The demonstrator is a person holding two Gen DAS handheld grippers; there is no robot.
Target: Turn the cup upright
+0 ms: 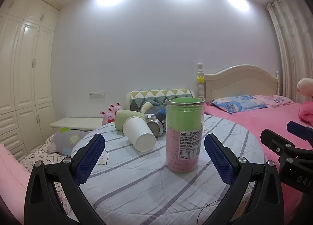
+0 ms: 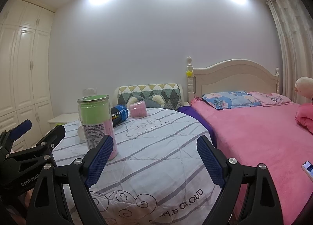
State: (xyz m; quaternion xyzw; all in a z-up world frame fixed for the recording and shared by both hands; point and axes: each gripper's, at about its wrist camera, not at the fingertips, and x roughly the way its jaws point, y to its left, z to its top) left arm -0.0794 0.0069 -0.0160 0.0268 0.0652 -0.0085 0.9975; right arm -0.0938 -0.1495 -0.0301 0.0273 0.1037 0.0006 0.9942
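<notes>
A tall clear cup [image 1: 183, 135] with green and pink lining and a printed label stands upright on the striped cloth-covered round table [image 1: 156, 186]. My left gripper [image 1: 154, 156] is open, its blue pads [image 1: 90, 156] well apart, the cup just ahead between them, nearer the right pad. The cup also shows in the right wrist view [image 2: 97, 125], left of my right gripper [image 2: 154, 158], which is open and empty. A white paper cup [image 1: 139, 134] lies on its side behind, beside a green cup [image 1: 127, 119] and a dark can [image 1: 157, 124], both lying down.
A pink cup [image 2: 138, 109] lies at the table's far side. The pink bed [image 2: 264, 137] lies to the right with a phone [image 2: 308, 168] on it. A wardrobe [image 1: 23, 78] stands at the left. The right gripper's body [image 1: 289, 152] is at the left view's right edge.
</notes>
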